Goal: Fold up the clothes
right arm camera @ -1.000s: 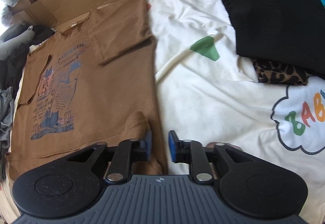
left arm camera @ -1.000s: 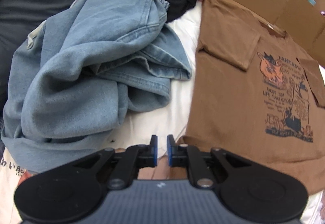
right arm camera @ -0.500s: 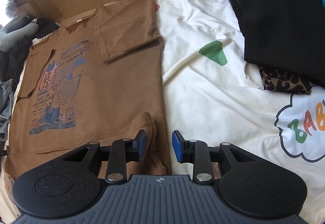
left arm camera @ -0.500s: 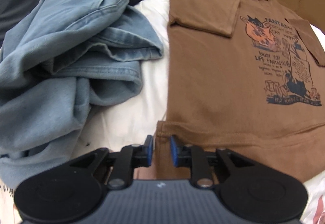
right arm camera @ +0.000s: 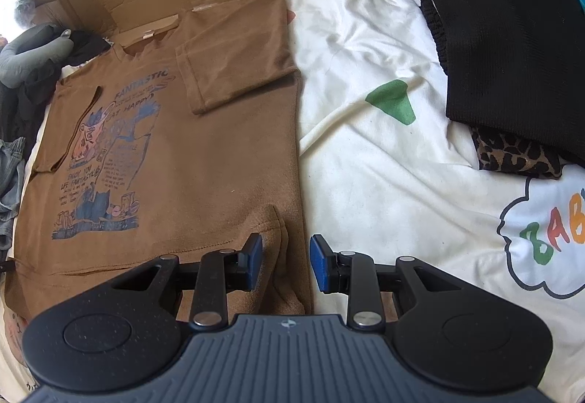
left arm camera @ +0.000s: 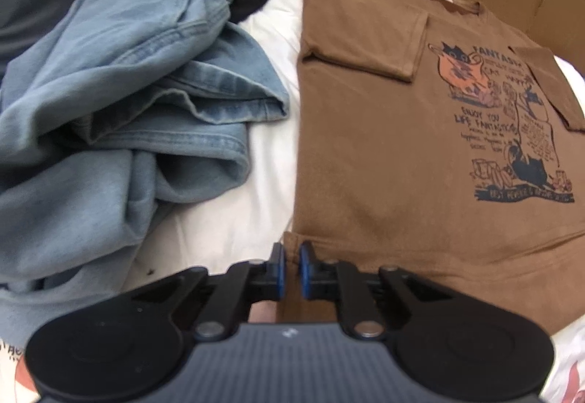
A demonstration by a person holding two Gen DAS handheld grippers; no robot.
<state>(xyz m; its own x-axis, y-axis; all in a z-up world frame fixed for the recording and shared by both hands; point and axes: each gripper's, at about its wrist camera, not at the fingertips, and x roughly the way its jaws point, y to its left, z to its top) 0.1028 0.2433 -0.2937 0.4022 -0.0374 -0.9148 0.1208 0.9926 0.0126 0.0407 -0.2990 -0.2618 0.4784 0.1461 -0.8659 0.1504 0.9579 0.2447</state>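
Hem corners of the brown T-shirt (left arm camera: 384, 154) are flanked: left gripper (left arm camera: 289, 269) nearly clenched, right gripper (right arm camera: 286, 263) spread. Uneven grips would skew the fold.

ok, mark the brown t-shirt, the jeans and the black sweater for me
brown t-shirt (right arm camera: 204, 161): right wrist view, plain front beside the print.
jeans (left arm camera: 120, 103): left wrist view, middle of the crumpled pile.
black sweater (right arm camera: 512, 59): right wrist view, centre of its top face.

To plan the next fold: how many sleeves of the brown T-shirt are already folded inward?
2. One sleeve lies folded over the chest, right of the print on the brown T-shirt; the other sleeve lies folded in at the print's left edge.
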